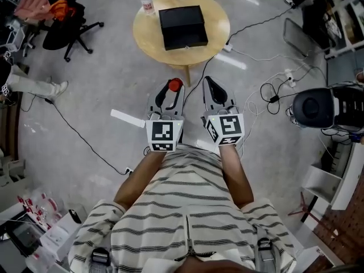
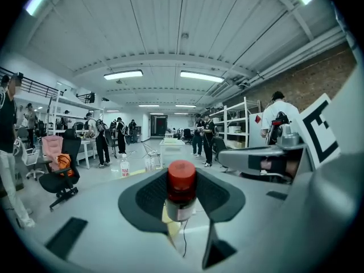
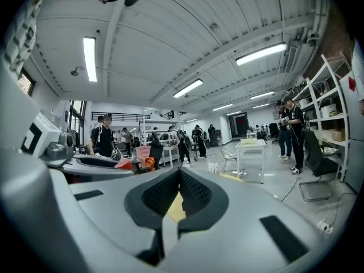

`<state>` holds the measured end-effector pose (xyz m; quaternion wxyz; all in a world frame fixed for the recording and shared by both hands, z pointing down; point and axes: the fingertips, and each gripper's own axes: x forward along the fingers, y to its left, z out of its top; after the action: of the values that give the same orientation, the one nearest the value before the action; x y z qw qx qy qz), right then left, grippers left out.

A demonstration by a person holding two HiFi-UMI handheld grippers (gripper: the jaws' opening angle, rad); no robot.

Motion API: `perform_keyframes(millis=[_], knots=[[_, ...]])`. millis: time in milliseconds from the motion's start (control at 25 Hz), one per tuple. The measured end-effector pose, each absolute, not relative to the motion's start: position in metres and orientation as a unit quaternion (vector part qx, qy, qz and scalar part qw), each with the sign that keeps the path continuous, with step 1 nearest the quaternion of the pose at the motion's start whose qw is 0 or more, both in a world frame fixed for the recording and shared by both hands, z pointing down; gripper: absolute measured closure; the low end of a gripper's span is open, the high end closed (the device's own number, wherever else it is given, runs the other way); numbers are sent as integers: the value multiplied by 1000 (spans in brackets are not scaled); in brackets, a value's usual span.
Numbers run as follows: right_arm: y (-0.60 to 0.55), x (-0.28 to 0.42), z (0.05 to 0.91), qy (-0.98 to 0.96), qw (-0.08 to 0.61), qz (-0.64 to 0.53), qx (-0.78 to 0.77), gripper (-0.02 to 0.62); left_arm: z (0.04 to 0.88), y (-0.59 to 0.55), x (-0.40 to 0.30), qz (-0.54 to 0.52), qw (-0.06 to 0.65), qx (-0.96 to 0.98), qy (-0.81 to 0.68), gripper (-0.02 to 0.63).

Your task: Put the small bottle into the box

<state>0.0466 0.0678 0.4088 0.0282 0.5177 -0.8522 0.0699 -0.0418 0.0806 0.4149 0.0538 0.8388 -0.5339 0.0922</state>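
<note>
No brand or wording can be read anywhere; the marker cube on the left tongs and the one on the right tongs carry only black-and-white square patterns; the small bottle has a red cap and a pale band of label below it, whose print is too blurred to make out; the water bottle on the table wears a red label, too small to read. The left tongs stand fairly wide and pinch the small bottle upright between their dark ribbed pads, red cap uppermost at the tips. The right tongs, just beside them at 3 o'clock, are pressed together at the tips with nothing between them. Both pairs point toward 12 o'clock in the head view, over the grey floor and well short of the round wooden table. The black box lies at the middle of that table, and it looks closed, though the angle leaves that unsure; the water bottle stands at about 10 o'clock from it, near the table's rim.
</note>
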Motion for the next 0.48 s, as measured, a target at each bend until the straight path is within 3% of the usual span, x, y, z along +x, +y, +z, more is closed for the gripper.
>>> perform_keyframes(millis=[480], knots=[[-41, 19, 401, -834, 45, 85, 544, 578, 406, -35, -69, 95, 58, 857, -503, 453]])
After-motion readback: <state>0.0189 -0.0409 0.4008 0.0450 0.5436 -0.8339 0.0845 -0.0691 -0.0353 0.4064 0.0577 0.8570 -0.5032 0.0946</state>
